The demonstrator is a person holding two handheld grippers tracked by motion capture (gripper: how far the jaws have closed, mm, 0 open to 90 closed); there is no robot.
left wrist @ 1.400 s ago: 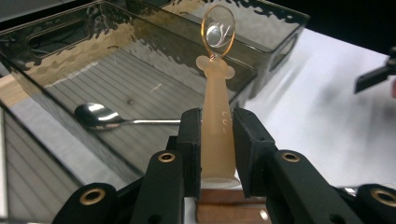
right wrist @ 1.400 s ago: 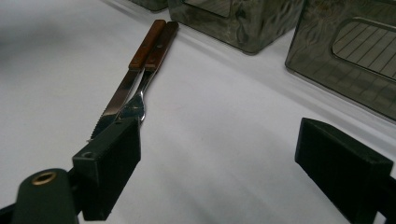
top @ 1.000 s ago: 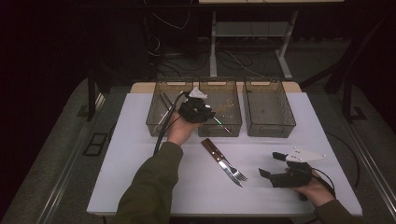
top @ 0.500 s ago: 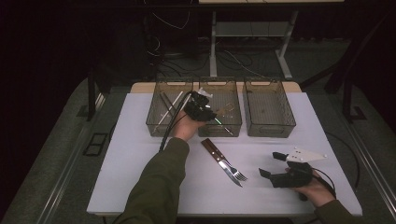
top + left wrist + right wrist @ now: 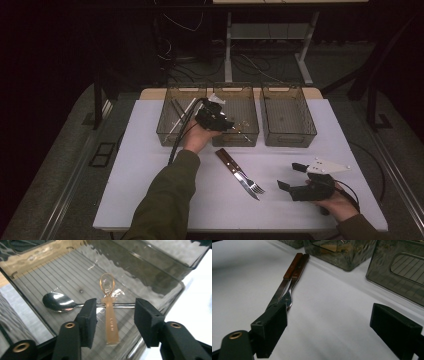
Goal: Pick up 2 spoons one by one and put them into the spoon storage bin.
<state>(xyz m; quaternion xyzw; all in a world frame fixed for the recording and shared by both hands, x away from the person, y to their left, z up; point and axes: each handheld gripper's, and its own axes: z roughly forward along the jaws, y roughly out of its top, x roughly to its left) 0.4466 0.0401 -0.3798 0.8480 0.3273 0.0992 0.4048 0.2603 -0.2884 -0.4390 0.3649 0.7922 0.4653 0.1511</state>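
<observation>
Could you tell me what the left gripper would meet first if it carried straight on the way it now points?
Most likely the amber plastic spoon, which lies between the open jaws of the left gripper in the middle bin, across the metal spoon. Depth is hard to judge.

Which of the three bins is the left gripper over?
The middle bin: the left gripper hangs over it, above two spoons; the left bin and right bin flank it.

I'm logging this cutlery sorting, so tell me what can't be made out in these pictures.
- High view: the contents of the middle bin are too small to name, partly behind the left hand-held gripper.
- Left gripper view: the metal spoon handle's end hides behind a jaw.
- Right gripper view: knife tip and fork tines behind a jaw.
</observation>
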